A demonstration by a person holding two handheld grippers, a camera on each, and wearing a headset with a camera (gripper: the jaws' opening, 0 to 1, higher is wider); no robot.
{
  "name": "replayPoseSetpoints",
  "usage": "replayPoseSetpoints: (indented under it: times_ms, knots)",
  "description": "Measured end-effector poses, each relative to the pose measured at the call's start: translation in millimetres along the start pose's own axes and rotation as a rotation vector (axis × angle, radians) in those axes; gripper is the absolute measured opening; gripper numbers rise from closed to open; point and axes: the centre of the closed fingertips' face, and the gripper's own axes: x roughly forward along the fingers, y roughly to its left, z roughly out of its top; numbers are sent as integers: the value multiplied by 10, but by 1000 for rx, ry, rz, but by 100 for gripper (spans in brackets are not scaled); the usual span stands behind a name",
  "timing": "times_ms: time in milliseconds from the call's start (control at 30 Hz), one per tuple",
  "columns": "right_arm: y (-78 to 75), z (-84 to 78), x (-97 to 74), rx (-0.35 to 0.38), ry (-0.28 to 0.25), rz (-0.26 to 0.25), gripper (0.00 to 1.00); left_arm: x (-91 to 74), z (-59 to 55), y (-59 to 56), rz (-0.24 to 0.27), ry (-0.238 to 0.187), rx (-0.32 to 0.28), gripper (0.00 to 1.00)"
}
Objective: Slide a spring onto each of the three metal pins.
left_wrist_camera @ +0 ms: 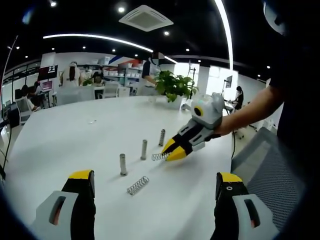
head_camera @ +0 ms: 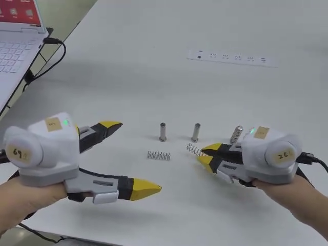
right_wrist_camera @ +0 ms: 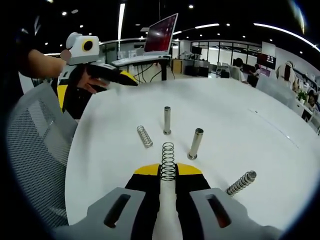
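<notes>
Left tool (head_camera: 139, 156) is held nearest, low at the left of the head view, its jaws spread wide with nothing between them. Right tool (head_camera: 204, 154) is held at the right, its jaws narrowed onto one end of a spring, noted as the held spring (head_camera: 193, 148). The free end is pointed toward the two bare pins. In the right gripper view the held spring (right_wrist_camera: 168, 160) is seen projecting straight forward from between the yellow tips.

Two bare pins are stood upright on the white counter (head_camera: 154, 77): the left pin (head_camera: 163, 131) and the middle pin (head_camera: 196, 132), near each other. A third, the right pin (head_camera: 236, 134), is stood just behind the right tool, and a spring is already coiled around it. A loose spring (head_camera: 158, 155) is laid flat on the counter in front of the left pin, apart from it and between the two tools.

A laptop (head_camera: 15, 41) is seen at the far left edge, and a power strip (head_camera: 233, 57) at the far side.
</notes>
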Motion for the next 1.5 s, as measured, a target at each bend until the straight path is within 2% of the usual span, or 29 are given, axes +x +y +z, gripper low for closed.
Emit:
replayPoseSetpoints:
  times_ms: [233, 500, 633, 700, 733, 800, 1000, 1133, 1267, 1500]
  knots:
    - [-9, 112, -214, -22, -16, 16, 8, 106, 54, -114, -37, -2, 22, 98]
    - [22, 291, -409, -51, -46, 41, 8, 203, 119, -175, -65, -13, 50, 98]
    - [83, 381, -468, -69, -64, 77, 8, 254, 168, -206, -75, -26, 63, 93]
    - [145, 404, -481, -75, -63, 109, 8, 286, 175, -255, -102, -23, 41, 87]
    - [167, 399, -478, -83, -57, 115, 8, 309, 169, -321, -137, -19, 4, 82]
    - [255, 389, -477, -130, -44, 139, 8, 354, 149, -353, -150, -10, 27, 78]
    - [376, 284, -470, -165, -4, 188, 8, 470, 121, -424, -190, 21, 35, 64]
    - [410, 317, -480, -167, -16, 203, 8, 516, 142, -451, -206, 16, 32, 59]
    - [404, 326, -484, -167, -21, 201, 8, 580, 97, -468, -235, 38, 37, 48]
    - [419, 341, -503, -174, -25, 208, 8, 697, 227, -505, -255, 9, 39, 45]
